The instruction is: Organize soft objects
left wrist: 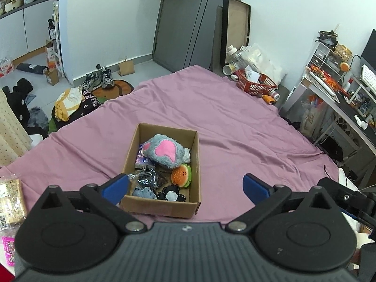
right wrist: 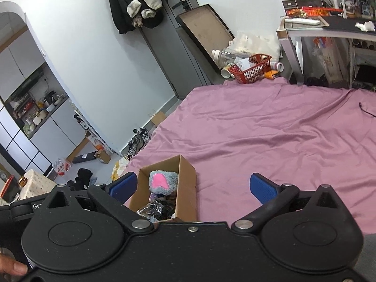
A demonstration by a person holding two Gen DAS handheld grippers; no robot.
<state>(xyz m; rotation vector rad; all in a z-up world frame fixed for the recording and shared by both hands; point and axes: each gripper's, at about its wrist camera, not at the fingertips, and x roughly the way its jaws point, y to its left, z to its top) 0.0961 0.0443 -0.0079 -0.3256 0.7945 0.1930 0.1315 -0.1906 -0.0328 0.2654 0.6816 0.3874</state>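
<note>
A cardboard box (left wrist: 196,164) sits on the purple sheet (left wrist: 235,127). Inside it lie a grey plush with a pink patch (left wrist: 164,151), a burger plush (left wrist: 181,174), dark crumpled fabric (left wrist: 146,178), a black and white piece (left wrist: 171,193) and a purple packet (left wrist: 141,158). My left gripper (left wrist: 185,186) hovers open above the box's near end, holding nothing. In the right wrist view the box (right wrist: 186,188) and the grey plush (right wrist: 162,181) lie at lower left. My right gripper (right wrist: 192,188) is open and empty, its left finger beside the box.
A red basket (left wrist: 256,83) and bottles stand at the sheet's far corner. A cluttered desk (left wrist: 340,94) is on the right. Shoes (left wrist: 103,78), bags and clothes lie on the floor at left. Snack packets (left wrist: 10,199) lie at the near left. A black cable (right wrist: 365,110) rests on the sheet.
</note>
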